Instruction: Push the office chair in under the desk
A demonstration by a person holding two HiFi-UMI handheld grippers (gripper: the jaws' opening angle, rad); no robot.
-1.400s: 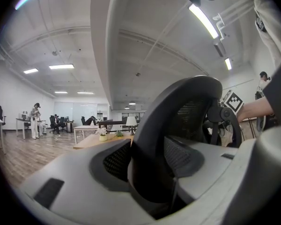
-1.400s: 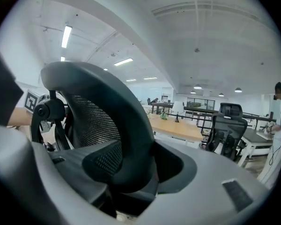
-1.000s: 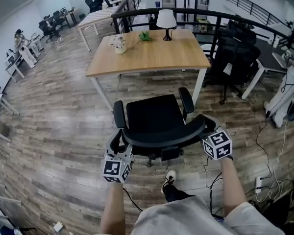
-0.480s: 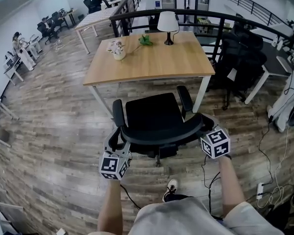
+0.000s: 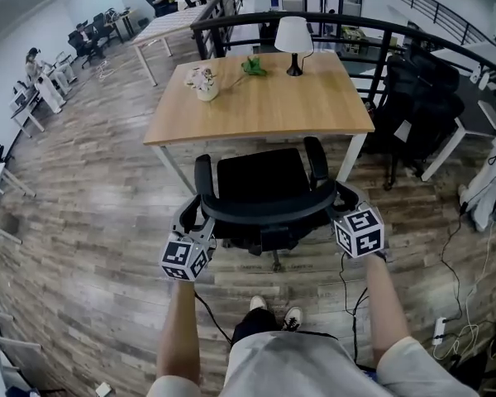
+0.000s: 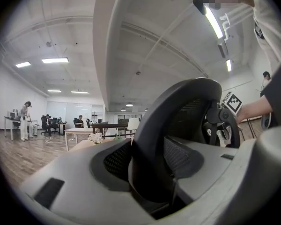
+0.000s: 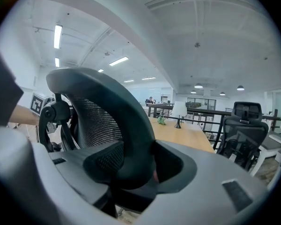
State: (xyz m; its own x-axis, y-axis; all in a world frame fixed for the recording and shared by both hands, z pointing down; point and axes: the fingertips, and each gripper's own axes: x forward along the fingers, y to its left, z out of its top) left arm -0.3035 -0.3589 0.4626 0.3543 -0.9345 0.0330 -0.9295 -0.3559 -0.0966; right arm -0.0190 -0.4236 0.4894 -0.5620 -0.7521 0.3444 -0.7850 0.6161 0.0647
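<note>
A black office chair (image 5: 260, 180) faces the wooden desk (image 5: 264, 98), its seat front at the desk's near edge. My left gripper (image 5: 198, 222) is shut on the left end of the curved mesh backrest (image 5: 264, 209). My right gripper (image 5: 339, 201) holds the right end; its jaws have just been closing with the rim between them. In the left gripper view the backrest rim (image 6: 178, 121) fills the gap of the left gripper (image 6: 147, 172). In the right gripper view the rim (image 7: 107, 121) sits likewise in the right gripper (image 7: 136, 168).
On the desk stand a white lamp (image 5: 294, 35), a flower pot (image 5: 204, 81) and a green item (image 5: 254, 67). Black chairs (image 5: 417, 98) crowd the desk's right side before a dark railing (image 5: 231, 23). Cables (image 5: 446, 246) trail on the wood floor. My feet (image 5: 273, 314) stand behind the chair.
The chair and both grippers have moved forward toward the desk. The seat front has come from well short of the desk to its near edge.
</note>
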